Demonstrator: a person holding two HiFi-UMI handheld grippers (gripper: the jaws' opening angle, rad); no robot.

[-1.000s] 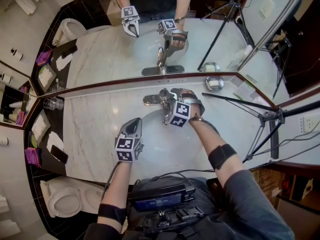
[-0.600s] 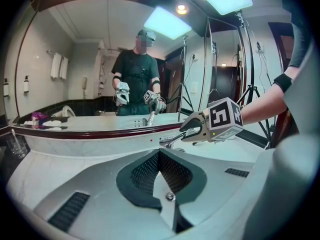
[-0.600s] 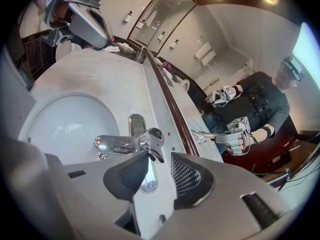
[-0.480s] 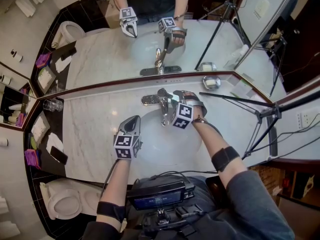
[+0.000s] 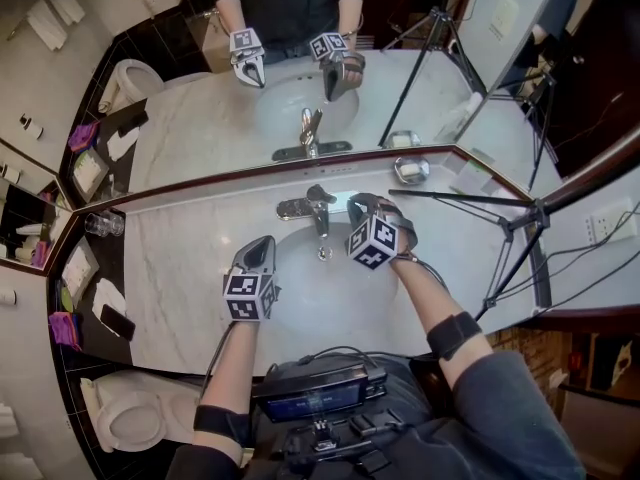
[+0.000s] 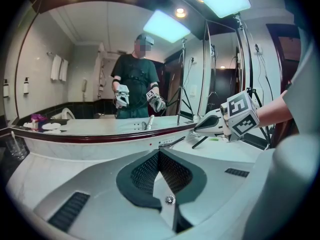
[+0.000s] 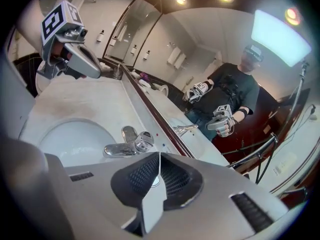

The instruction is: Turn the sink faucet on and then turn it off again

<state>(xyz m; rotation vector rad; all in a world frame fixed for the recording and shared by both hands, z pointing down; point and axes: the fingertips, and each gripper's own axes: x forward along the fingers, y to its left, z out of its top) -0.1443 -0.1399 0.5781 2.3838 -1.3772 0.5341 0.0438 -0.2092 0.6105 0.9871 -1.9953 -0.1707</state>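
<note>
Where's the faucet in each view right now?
Head view: faucet upper centre, behind the basin.
Left gripper view: only a sliver, centre, under the mirror frame.
Right gripper view: left of centre, beside the basin.
Shared landmark: dark red mirror frame.

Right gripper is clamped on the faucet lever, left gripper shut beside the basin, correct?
Not clamped: the right gripper view shows the right gripper clear of the faucet, its jaws just closed on nothing. The left gripper is shut beside the basin.

- Left gripper (image 5: 262, 244): jaws pressed together, nothing between them, tilted slightly downward.
- Right gripper (image 5: 356, 206): jaws have just been closing and now meet, nothing between them.
</note>
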